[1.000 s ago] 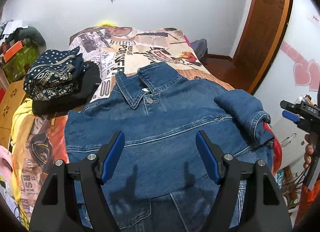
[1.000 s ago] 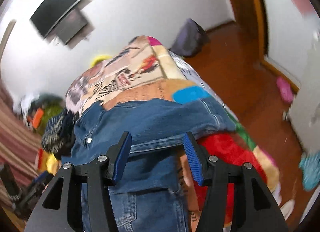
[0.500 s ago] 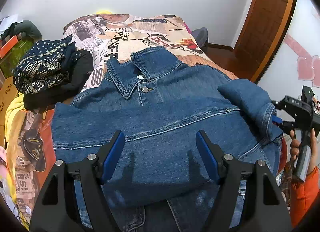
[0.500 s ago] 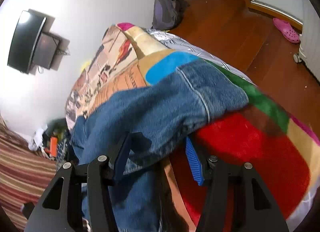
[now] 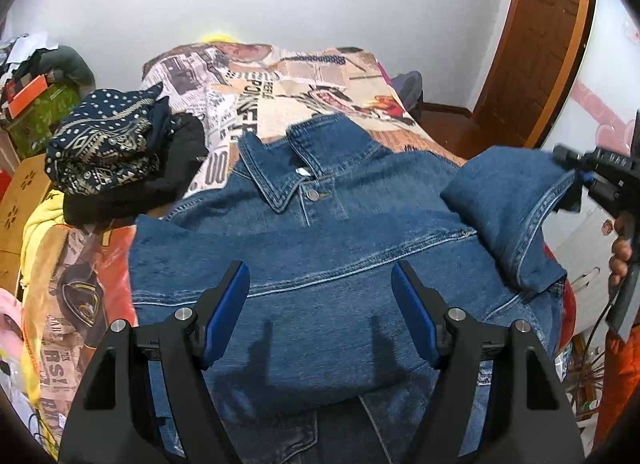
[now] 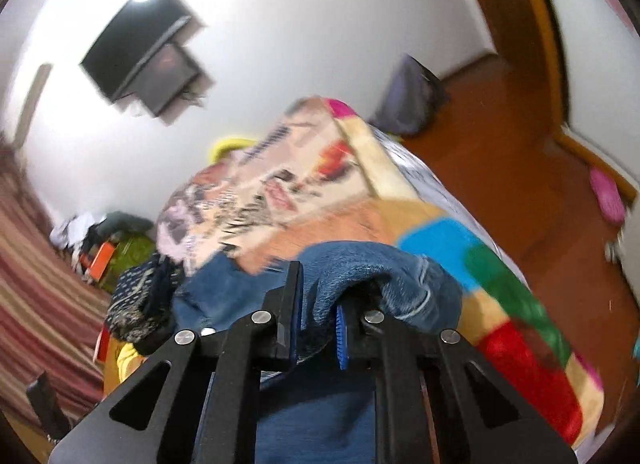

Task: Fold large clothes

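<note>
Now denim jacket lies front-up, collar buttoned, sleeve lifted.

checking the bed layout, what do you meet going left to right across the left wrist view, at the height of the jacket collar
green box → folded navy patterned cloth on a black garment → denim jacket collar → lifted denim sleeve → right tongs, shut on the sleeve cuff
</note>
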`<state>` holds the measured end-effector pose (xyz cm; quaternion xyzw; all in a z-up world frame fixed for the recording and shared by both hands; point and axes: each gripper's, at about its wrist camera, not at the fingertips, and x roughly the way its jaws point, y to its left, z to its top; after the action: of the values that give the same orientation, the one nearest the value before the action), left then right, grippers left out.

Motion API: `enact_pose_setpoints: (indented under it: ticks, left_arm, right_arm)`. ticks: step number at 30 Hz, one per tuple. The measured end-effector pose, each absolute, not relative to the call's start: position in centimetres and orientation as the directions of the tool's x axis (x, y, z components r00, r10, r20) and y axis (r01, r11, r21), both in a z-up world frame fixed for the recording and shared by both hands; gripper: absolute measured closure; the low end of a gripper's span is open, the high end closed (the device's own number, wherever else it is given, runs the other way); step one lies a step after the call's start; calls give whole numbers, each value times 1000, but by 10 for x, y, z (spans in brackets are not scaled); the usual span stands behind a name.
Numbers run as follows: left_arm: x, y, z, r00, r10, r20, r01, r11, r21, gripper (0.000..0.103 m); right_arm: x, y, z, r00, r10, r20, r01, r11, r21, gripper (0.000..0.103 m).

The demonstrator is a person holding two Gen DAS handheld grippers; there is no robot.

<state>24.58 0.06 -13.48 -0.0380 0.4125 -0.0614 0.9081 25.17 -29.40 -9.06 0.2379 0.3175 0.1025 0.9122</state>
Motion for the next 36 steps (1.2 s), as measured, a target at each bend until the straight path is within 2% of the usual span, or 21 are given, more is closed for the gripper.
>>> enact_pose_setpoints:
  ticks: [5,10,15,18,22,27,29,33,36]
  left_arm:
    - [235,17,-122,684,-139,-716,63,989,-132,31]
    - [220,41,-111,715,-123,-688,31,989,-145,31]
    - [205,67,-104,737,-100,-669,-9,987,-158,31]
    - [197,84,-104,743,-88,-664,-37,984,-172,31]
    - [186,100,-105,745,-70,-663,-65,982,-177,31]
    - [176,115,-110,742,-54,-668,-95,978,-184,31]
    - [176,119,-114,734,-51,-678,-103,977,-184,31]
    - [177,120,-124,711,-48,-702,-112,977,-180,31]
    - [180,115,-131,690,-51,-722,-112,978,-176,31]
  right_arm:
    - [250,-244,-56,777,421,-468,-193,867,460,92]
    - [254,-184,-51,723,510,-466,-325,847,421,93]
    - [264,-123,-74,600,584,-547,-422,812,403,93]
    - [270,-84,-102,485,603,-633,-467,791,396,93]
    - [267,-46,-140,359,581,-731,-499,781,375,93]
    - [248,-15,-191,244,486,-839,-540,787,298,92]
    - [243,-10,-201,217,456,-863,-556,784,275,89]
    - [232,-8,-208,200,385,-901,-591,781,203,88]
    - [227,-16,-198,188,389,-902,-607,768,204,85]
